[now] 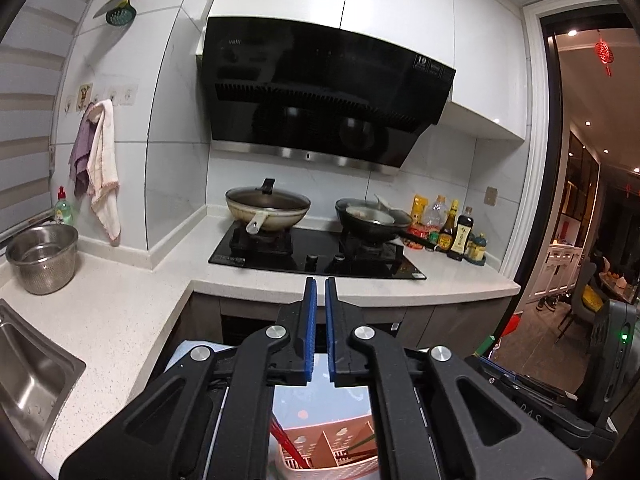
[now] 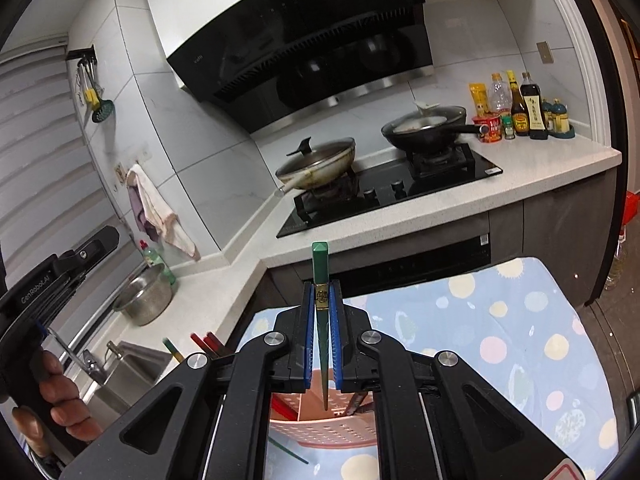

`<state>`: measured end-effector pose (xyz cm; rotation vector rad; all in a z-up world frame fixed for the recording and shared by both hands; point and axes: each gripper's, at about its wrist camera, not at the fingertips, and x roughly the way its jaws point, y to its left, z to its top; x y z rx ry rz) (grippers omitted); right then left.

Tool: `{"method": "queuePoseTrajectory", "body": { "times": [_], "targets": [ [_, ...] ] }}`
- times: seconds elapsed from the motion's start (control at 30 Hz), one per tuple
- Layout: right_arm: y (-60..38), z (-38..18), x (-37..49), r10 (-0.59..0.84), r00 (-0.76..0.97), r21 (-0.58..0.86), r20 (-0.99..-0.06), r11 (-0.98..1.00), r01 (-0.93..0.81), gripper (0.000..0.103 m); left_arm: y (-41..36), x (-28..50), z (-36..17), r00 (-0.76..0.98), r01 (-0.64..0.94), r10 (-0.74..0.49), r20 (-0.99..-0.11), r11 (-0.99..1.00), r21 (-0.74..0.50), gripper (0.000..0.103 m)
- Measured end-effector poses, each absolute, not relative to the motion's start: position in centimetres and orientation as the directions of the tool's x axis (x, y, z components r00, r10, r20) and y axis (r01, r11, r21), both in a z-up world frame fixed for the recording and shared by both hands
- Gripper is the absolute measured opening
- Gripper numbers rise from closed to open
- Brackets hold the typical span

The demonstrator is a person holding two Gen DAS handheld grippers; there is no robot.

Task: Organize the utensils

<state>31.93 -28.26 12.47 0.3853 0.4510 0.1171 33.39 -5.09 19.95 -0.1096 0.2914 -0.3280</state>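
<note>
Green chopstick [image 2: 321, 280] is pinched upright between the blue pads of the right gripper [image 2: 321, 292] above a pink basket [image 2: 324, 430] holding red chopsticks [image 1: 286, 450], while the left gripper [image 1: 321, 286] is pressed together, empty.

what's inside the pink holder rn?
Pink holder: red chopsticks in its left compartment, green ones further right. Gripper bodies cover its sides; bottom unseen.

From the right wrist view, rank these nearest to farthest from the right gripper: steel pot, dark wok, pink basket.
From the right gripper:
1. Pink basket, just below the jaws.
2. Steel pot, left, by the sink.
3. Dark wok, far right burner.
</note>
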Motion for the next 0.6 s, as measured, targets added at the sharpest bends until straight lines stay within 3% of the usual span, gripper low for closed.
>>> {"method": "queuePoseTrajectory", "body": {
  "times": [0.17,0.33,0.6],
  "targets": [
    [-28.3,11.7,31.3,0.201,0.894,0.394,-0.401,0.919,-0.030,0.008,-4.2,32.8,18.1,0.890,0.305,-0.337,-0.305,0.940,-0.150,0.004],
    [-28.3,14.0,29.3,0.208,0.921,0.390,-0.328,0.918,-0.068,0.008,-2.9,31.7,14.9,0.864,0.288,-0.326,-0.384,0.945,-0.154,0.005],
    [-27.8,17.7,25.3,0.235,0.939,0.374,-0.251,0.918,-0.130,0.008,1.3,30.7,7.0,0.784,0.165,-0.255,-0.566,0.964,-0.206,0.005]
  ]
}}
